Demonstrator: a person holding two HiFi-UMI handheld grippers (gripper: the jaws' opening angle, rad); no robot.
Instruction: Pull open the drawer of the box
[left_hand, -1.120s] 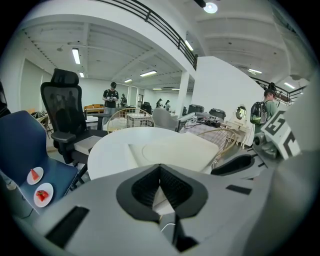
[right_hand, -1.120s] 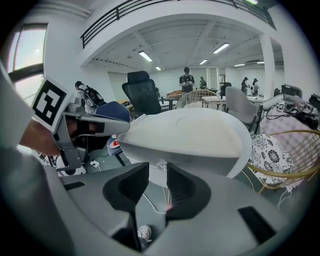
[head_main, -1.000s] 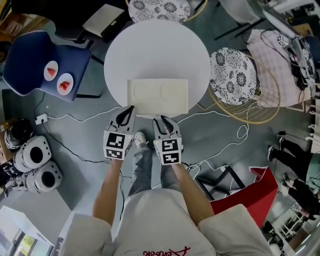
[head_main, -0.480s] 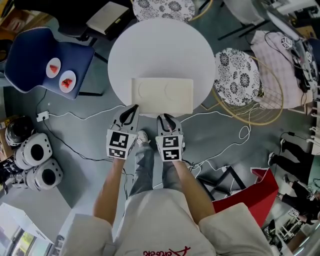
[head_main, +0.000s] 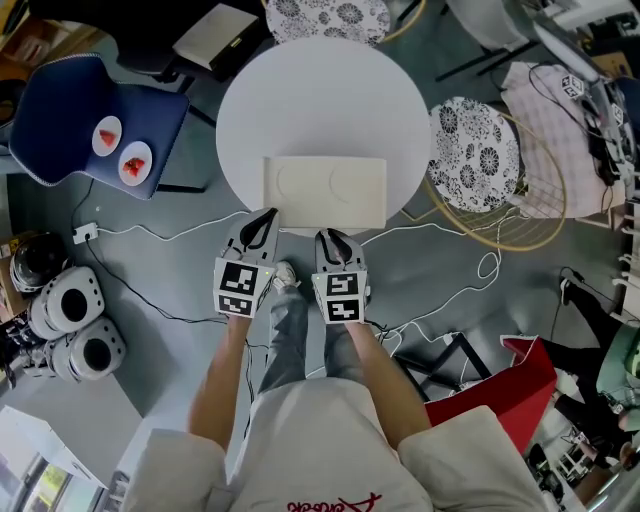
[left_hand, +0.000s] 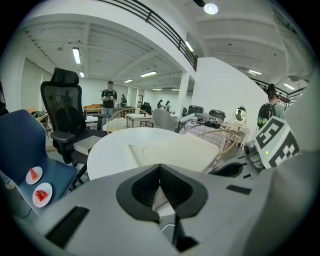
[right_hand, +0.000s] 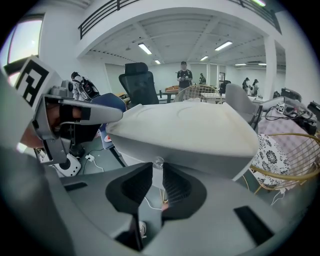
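Observation:
A flat white box (head_main: 325, 190) lies on the near part of a round white table (head_main: 320, 100). A small clear drawer knob (right_hand: 158, 161) sticks out of its front face. My right gripper (head_main: 327, 235) is at that front; in the right gripper view its jaws (right_hand: 158, 166) have just been closing and stand a narrow gap apart, with the knob between their tips. No pressing on the knob shows. My left gripper (head_main: 268, 215) hovers at the box's near left corner. In the left gripper view its tips (left_hand: 160, 166) meet, holding nothing, and the box (left_hand: 170, 152) lies beyond.
A blue chair (head_main: 95, 125) with two small plates stands left of the table, and a black office chair (left_hand: 65, 120) behind it. Patterned round seats (head_main: 472, 150) and a wire frame stand to the right. Cables (head_main: 150, 235) trail on the floor by my feet.
The head view has shifted slightly, so table and box sit a little further right in it. Both grippers stay at the box's near side.

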